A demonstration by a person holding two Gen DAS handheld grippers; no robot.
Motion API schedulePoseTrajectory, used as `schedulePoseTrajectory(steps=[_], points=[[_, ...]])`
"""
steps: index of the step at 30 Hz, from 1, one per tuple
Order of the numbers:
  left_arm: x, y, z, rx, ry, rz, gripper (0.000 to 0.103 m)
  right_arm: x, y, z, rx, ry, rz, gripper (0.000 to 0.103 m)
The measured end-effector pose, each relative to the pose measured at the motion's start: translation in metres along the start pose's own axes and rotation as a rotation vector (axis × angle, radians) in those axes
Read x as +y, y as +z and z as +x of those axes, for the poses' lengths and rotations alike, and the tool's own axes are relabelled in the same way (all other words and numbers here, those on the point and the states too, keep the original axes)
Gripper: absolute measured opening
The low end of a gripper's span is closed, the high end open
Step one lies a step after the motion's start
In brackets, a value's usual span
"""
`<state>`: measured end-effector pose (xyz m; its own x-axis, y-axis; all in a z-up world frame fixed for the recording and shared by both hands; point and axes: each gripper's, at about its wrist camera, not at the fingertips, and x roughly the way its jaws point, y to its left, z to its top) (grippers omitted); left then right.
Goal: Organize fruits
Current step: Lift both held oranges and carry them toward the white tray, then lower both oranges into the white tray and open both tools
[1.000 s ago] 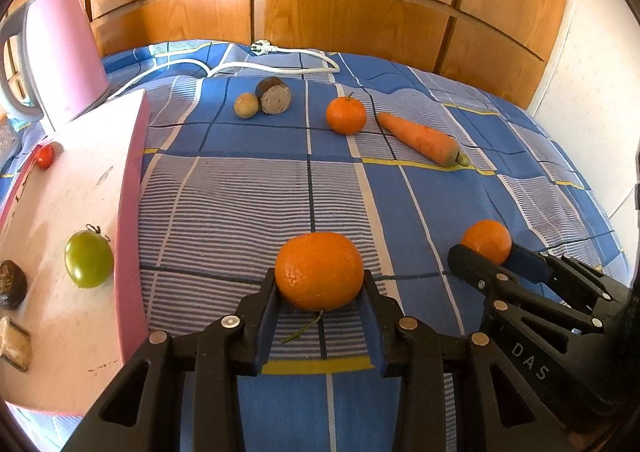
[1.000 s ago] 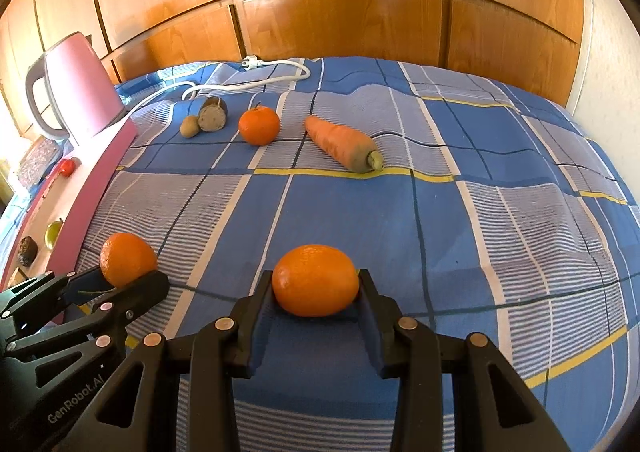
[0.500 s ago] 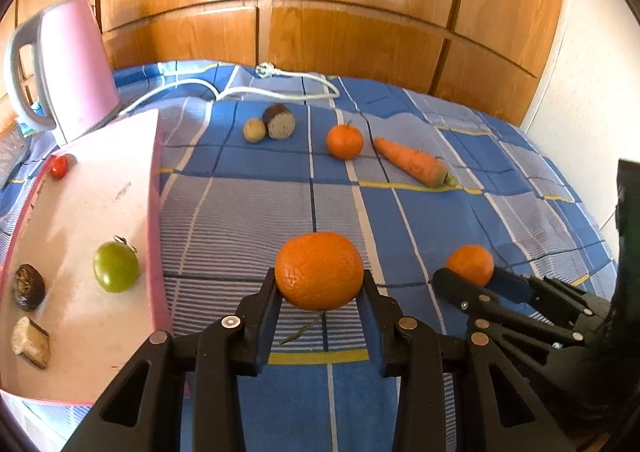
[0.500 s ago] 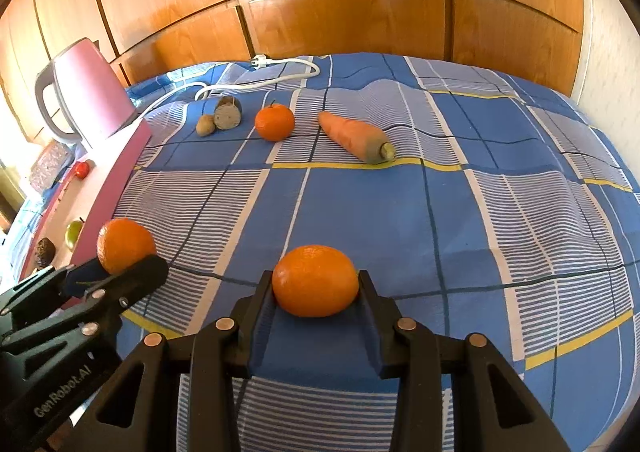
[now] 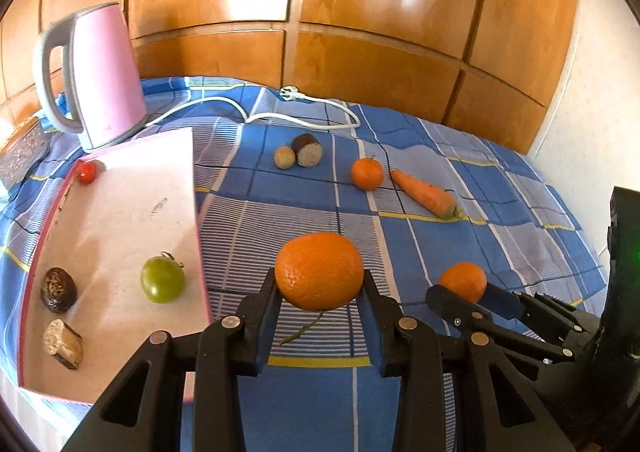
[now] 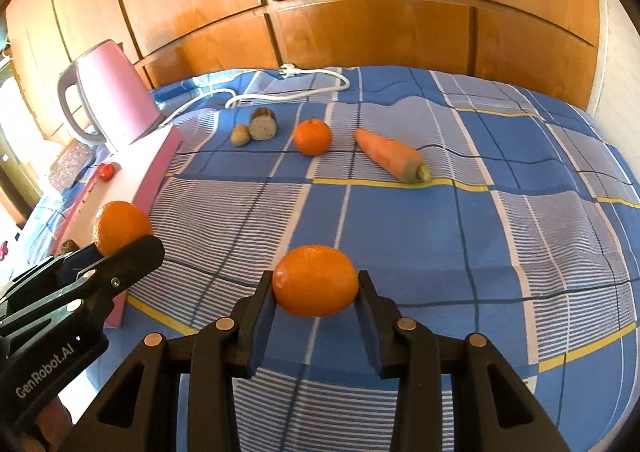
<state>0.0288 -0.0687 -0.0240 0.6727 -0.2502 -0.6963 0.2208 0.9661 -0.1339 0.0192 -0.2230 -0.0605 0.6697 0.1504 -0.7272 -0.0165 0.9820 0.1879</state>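
My left gripper [image 5: 320,284] is shut on an orange [image 5: 320,270], held above the blue checked cloth just right of the pink tray [image 5: 132,219]. My right gripper [image 6: 316,288] is shut on a second orange [image 6: 315,279], also lifted off the cloth. Each gripper shows in the other's view: the right gripper [image 5: 466,292] with its orange [image 5: 464,280] at lower right, the left gripper [image 6: 120,248] with its orange [image 6: 120,226] at lower left. The tray holds a green fruit [image 5: 162,279], a small red fruit [image 5: 86,171], a dark wrinkled fruit [image 5: 58,289] and a brown piece [image 5: 64,344].
Farther back on the cloth lie a third orange [image 5: 367,172], a carrot [image 5: 424,193], a small kiwi [image 5: 284,157] and a dark cut piece [image 5: 307,149]. A pink kettle [image 5: 96,79] with a white cable [image 5: 256,113] stands behind the tray. Wooden panels close the back.
Both grippers have risen with their oranges still held. The left view now looks down on more of the tray and the kettle.
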Motion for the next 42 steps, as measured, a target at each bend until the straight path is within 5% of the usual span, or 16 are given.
schedulePoseTrajectory(steps=[18,34,42], points=[[0.049,0.007,-0.016,-0.024,0.058,-0.112,0.037,0.041,0.01,-0.001,0.02,0.112,-0.082,0.039],[0.141,0.018,-0.028,-0.054,0.196,-0.288,0.037,0.108,0.036,0.017,0.051,0.247,-0.225,0.039],[0.17,0.018,-0.017,-0.023,0.198,-0.331,0.037,0.131,0.061,0.03,0.045,0.283,-0.221,0.039]])
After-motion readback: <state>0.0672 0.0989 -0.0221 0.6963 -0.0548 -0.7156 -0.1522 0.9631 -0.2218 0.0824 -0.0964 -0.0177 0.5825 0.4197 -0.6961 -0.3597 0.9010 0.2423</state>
